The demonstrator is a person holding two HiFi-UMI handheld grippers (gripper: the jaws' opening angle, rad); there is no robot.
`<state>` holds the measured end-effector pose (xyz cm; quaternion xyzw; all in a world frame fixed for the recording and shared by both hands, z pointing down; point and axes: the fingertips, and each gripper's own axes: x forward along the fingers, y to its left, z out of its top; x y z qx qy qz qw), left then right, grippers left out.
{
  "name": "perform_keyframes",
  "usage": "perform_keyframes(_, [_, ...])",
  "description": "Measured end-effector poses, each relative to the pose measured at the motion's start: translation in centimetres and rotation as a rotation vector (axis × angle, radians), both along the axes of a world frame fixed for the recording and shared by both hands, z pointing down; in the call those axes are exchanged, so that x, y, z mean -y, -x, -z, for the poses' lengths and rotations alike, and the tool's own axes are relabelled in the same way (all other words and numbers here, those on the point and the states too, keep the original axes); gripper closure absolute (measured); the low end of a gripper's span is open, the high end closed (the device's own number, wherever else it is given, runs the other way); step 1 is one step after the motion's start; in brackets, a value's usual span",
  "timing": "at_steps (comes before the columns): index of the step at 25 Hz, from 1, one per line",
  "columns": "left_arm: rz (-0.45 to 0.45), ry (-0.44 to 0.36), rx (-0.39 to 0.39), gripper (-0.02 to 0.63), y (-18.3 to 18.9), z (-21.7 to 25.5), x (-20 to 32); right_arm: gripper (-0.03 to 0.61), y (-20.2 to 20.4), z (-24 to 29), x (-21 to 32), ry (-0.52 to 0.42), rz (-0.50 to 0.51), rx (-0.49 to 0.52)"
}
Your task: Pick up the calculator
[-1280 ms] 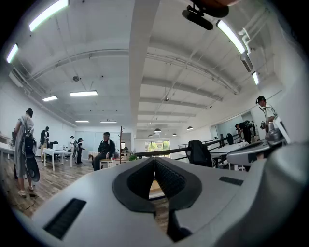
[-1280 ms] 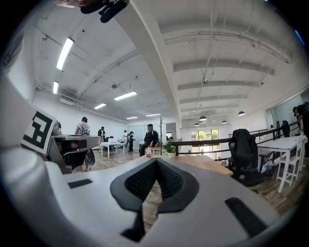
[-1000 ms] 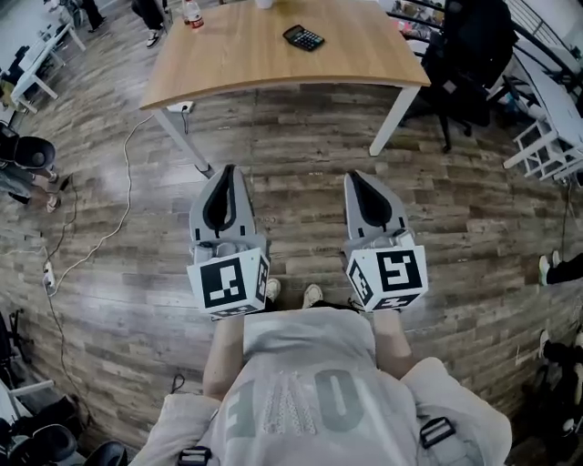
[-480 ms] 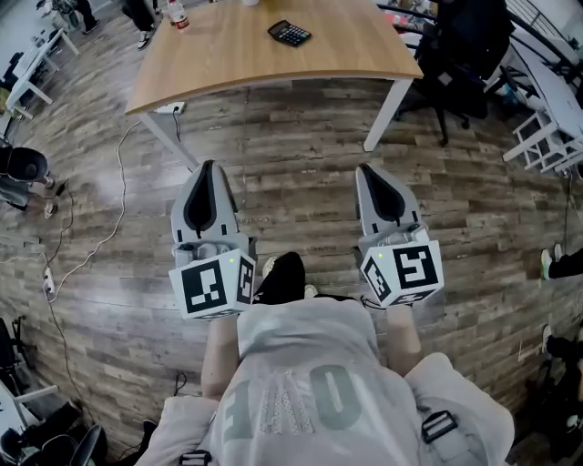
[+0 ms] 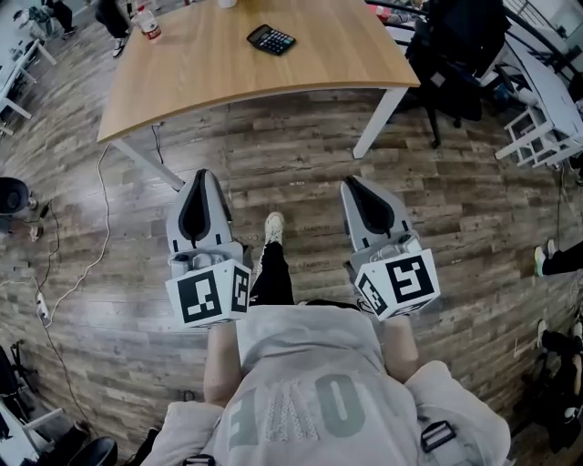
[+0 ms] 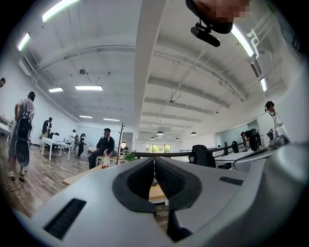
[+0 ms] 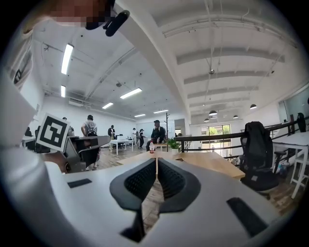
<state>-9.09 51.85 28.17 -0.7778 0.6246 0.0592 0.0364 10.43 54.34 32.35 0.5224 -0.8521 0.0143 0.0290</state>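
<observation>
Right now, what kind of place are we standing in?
Probably an open-plan office or lab. There is a wooden table with a calculator on it, a black office chair beside the table, and ceiling lights high over a wide room with people at the far end.

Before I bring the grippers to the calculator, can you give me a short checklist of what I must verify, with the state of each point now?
1. Calculator in view on the table: ok; it lies toward the far side.
2. Fingers apart for a grasp: not ok; left gripper and right gripper are both shut and empty.
3. Calculator within reach: not ok; both grippers hang over the floor, short of the table.
4. Way to the table: ok; only floor lies ahead, and the black chair stands off to the right.
5. Room around the calculator: ok; the bottle stands well apart.
</observation>
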Motion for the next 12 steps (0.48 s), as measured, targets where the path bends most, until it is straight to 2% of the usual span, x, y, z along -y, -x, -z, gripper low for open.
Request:
perform_keyframes(3, [-0.01, -0.006, 0.008, 0.604, 0.1, 1.0, 5.0, 0.56, 0.6, 0.1, 4.6, 0.015, -0.014, -0.044])
perform_keyframes(12, [-0.094, -0.034, 0.006, 0.604, 0.4, 3.7, 21.3, 0.56, 2.2, 2.3, 20.1, 0.031, -0.064, -0.025])
